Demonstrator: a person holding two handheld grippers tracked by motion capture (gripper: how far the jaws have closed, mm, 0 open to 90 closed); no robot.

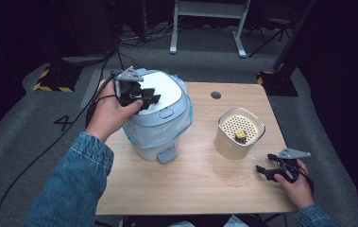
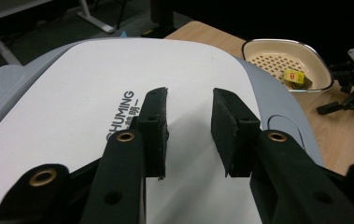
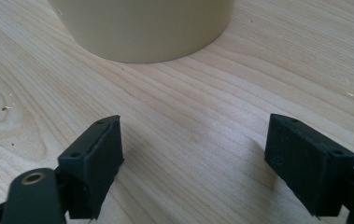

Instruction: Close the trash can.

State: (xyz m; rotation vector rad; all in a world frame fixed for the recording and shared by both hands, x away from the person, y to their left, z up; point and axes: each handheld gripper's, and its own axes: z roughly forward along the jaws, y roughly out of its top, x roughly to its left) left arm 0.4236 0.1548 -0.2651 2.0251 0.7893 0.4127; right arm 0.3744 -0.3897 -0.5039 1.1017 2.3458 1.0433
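Bin lid is getting my left gripper point(image 1: 144, 98) over it.

I am holding the big white trash bin point(image 1: 160, 118) at the table's point(image 1: 200, 179) left side, its lid down, my jaws partly spread with nothing pinched. I think opening it is left to do. The cream cup point(image 1: 239, 134) is keeping a small yellow bit point(image 1: 240, 135) inside. My right gripper point(image 1: 267, 171) is resting nearby, jaws spread wide.

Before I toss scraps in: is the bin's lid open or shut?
Shut. The white lid lies flat on the bin; the left gripper hovers over it with nothing between its jaws.
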